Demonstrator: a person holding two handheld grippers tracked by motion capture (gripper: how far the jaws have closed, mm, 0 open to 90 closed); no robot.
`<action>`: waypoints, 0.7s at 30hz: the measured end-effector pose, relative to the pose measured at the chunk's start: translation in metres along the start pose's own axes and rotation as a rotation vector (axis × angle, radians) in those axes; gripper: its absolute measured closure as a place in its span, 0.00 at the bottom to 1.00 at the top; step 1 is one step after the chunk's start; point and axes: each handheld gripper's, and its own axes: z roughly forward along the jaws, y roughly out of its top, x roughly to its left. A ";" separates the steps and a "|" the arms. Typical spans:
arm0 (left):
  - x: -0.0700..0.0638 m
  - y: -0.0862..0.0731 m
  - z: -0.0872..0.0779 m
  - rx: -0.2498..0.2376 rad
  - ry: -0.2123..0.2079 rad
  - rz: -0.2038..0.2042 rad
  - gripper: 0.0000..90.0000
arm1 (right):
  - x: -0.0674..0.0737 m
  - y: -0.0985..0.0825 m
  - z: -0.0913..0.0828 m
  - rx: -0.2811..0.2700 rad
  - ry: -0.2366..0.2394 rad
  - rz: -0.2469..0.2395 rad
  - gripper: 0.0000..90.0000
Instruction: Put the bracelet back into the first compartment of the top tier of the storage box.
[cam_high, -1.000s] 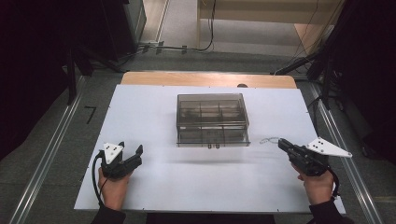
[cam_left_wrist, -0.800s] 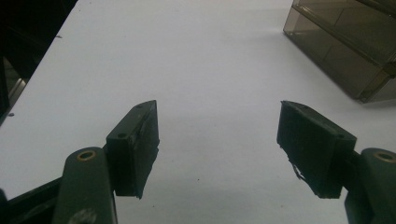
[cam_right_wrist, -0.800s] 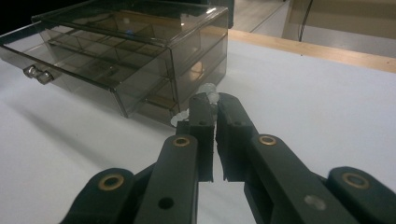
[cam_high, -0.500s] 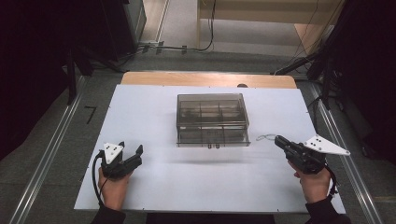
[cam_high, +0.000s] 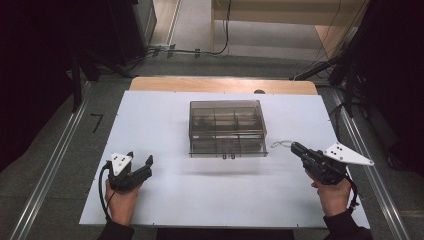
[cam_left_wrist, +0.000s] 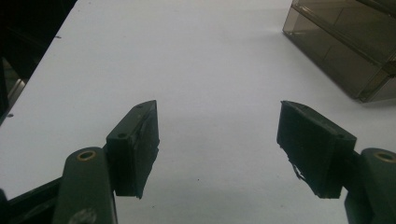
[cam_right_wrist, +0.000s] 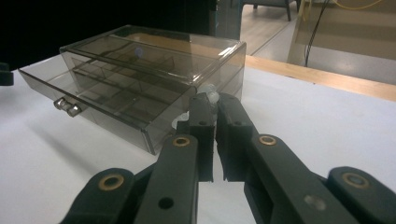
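Note:
A smoky clear drawer box (cam_high: 225, 127) stands mid-table; its lower drawer (cam_right_wrist: 93, 109), with two small metal knobs (cam_right_wrist: 67, 106), is pulled out a little toward me. My right gripper (cam_high: 295, 147) is to the right of the box's front corner, low over the table. It is shut (cam_right_wrist: 212, 100) on a small pale translucent bit (cam_right_wrist: 211, 96), and a thin wiry strand (cam_high: 281, 144) trails left from its tip. My left gripper (cam_high: 140, 157) rests at the front left, open (cam_left_wrist: 218, 135), with nothing between its pads. The box corner (cam_left_wrist: 345, 51) lies ahead to its right.
The white table (cam_high: 150, 125) ends in a wooden strip (cam_high: 220, 85) at the back. Metal rails (cam_high: 50, 170) run along the floor on both sides. Cables and dark stands are beyond the far edge.
My right gripper has edged left toward the box, and the thin strand has moved with it. The left gripper has stayed put.

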 end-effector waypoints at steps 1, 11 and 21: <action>0.000 0.000 0.000 -0.001 0.001 0.000 0.33 | 0.000 0.001 0.000 -0.002 0.000 0.001 0.92; 0.000 0.000 0.000 -0.001 0.000 0.001 0.33 | 0.006 0.008 0.001 -0.020 0.013 0.000 0.92; 0.000 0.000 0.000 -0.001 -0.001 0.001 0.33 | 0.011 0.013 0.004 -0.031 0.029 -0.011 0.92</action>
